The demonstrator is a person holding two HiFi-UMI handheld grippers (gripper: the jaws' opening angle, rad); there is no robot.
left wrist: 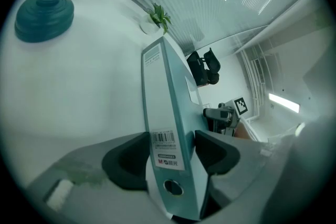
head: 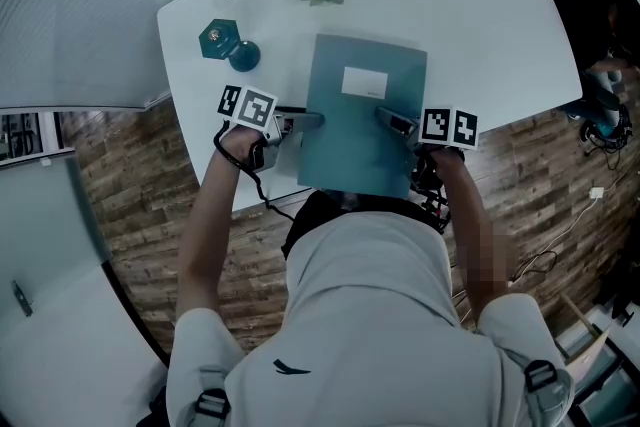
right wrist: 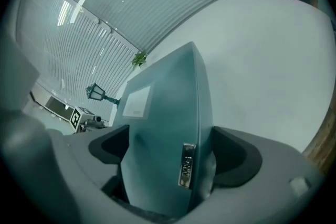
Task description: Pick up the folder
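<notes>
While left gripper [left wrist: 171, 159] clamps the folder [head: 360, 140], right gripper [right wrist: 169, 157] straddles it

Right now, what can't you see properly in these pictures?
- Head view: the white label on the folder is too small to read. From above, it is unclear whether the folder is off the table.
- Right gripper view: the folder fills the gap of the right gripper, hiding whether the pads press.
- Left gripper view: the print on the spine sticker is blurred.
- Head view: the teal hexagonal thing is too small to name.
</notes>
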